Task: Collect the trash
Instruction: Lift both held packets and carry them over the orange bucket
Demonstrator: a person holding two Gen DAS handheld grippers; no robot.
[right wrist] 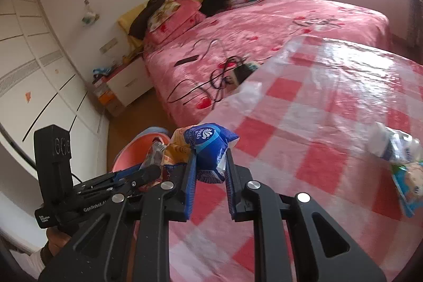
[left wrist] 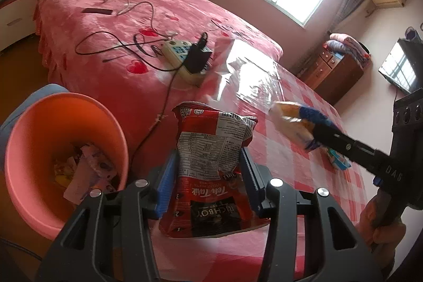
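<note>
My left gripper (left wrist: 208, 163) is shut on a red and white snack packet (left wrist: 211, 163), held upright just right of the pink trash bin (left wrist: 34, 144), which holds crumpled paper. My right gripper (right wrist: 211, 165) is shut on a blue and orange tissue packet (right wrist: 208, 149), held above the checked tablecloth (right wrist: 304, 139). In the left wrist view the right gripper (left wrist: 309, 123) comes in from the right with that packet (left wrist: 290, 120). In the right wrist view the left gripper (right wrist: 148, 171) and the bin (right wrist: 134, 152) lie to the left.
A crushed plastic bottle (right wrist: 394, 147) and a blue wrapper (right wrist: 407, 189) lie on the tablecloth at the right. A power strip (left wrist: 185, 57) with cables sits on the pink bed (left wrist: 105, 17) behind. A wooden dresser (left wrist: 333, 70) stands far right.
</note>
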